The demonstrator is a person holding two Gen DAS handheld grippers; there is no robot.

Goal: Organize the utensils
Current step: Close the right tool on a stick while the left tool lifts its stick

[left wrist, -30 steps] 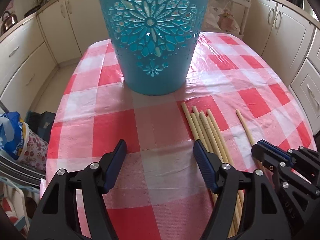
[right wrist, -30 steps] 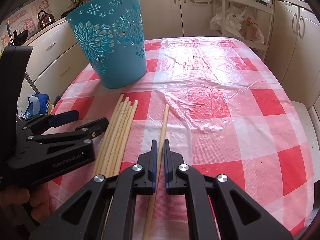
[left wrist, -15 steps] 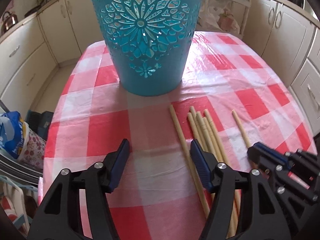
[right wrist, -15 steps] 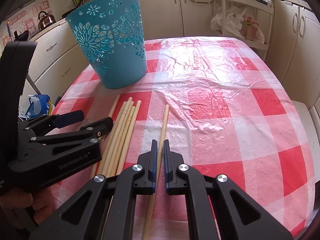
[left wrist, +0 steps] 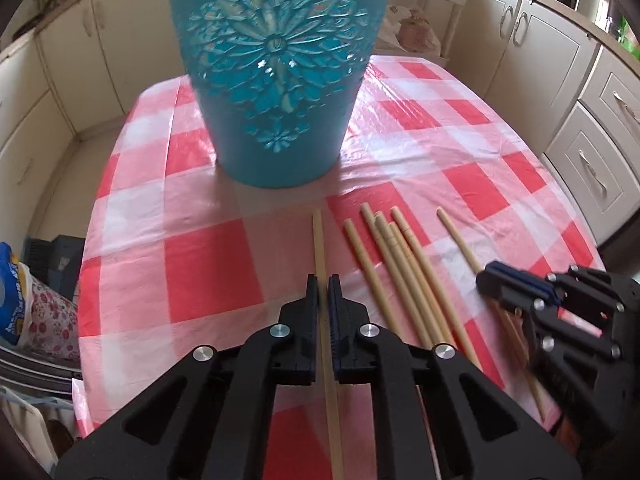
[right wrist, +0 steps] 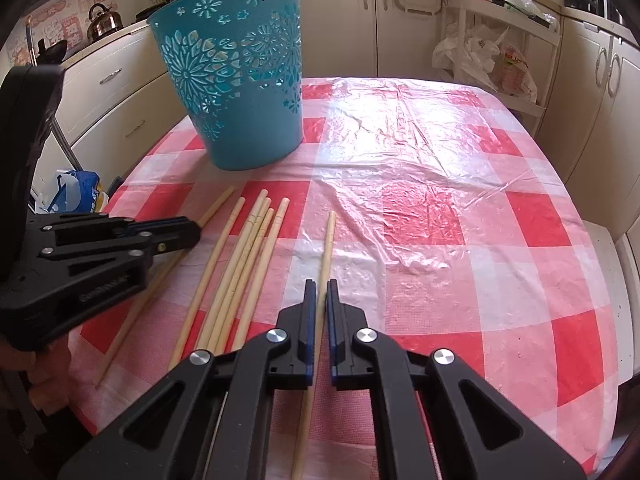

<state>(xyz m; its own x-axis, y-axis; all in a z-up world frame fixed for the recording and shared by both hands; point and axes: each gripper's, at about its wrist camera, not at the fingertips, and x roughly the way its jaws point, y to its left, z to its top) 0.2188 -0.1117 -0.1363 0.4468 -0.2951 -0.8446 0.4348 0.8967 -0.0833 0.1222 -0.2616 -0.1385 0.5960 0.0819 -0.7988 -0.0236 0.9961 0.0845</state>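
Note:
My left gripper is shut on one wooden chopstick, pulled a little left of the others. Several more chopsticks lie in a loose bunch on the red-and-white checked tablecloth. My right gripper is shut on a separate chopstick lying to the right of that bunch. The teal cut-out basket stands upright just beyond the sticks, also the teal basket at the table's far left. The left gripper shows side-on in the right wrist view, the right gripper in the left wrist view.
Cream kitchen cabinets surround the round table. A shelf rack with plastic bags stands behind it, a kettle sits on the far counter, and bags lie on the floor at the left.
The left gripper's jaws went from wide apart to closed on one chopstick, which shifted left away from the bunch. The right gripper kept still, holding its stick.

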